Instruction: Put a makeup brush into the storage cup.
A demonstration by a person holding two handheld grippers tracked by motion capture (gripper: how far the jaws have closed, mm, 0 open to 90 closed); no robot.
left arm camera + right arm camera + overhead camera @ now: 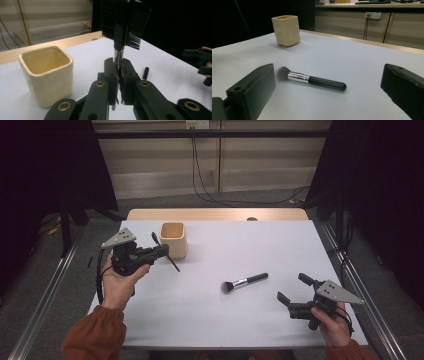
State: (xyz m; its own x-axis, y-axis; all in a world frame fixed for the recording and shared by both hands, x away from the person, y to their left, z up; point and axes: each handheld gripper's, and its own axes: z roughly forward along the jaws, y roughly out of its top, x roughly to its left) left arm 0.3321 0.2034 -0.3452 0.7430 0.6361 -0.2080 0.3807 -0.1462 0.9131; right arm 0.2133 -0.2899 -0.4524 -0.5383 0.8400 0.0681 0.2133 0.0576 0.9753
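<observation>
My left gripper (161,252) (118,63) is shut on the thin handle of a black comb brush (174,265) (125,22), held above the white table just right of a cream square cup (173,239) (46,72) (286,30). The brush's toothed head stands up past the jaws in the left gripper view. A makeup brush (245,282) (312,80) with a black handle, silver ferrule and dark bristles lies flat mid-table. My right gripper (292,287) (326,71) is open, low over the table, its jaws on either side of that brush but well short of it.
The white table (225,320) ends in a wooden strip (215,214) at the far side. Cables (200,180) hang down the back wall onto the floor. Metal rails (50,285) run along both sides of the table.
</observation>
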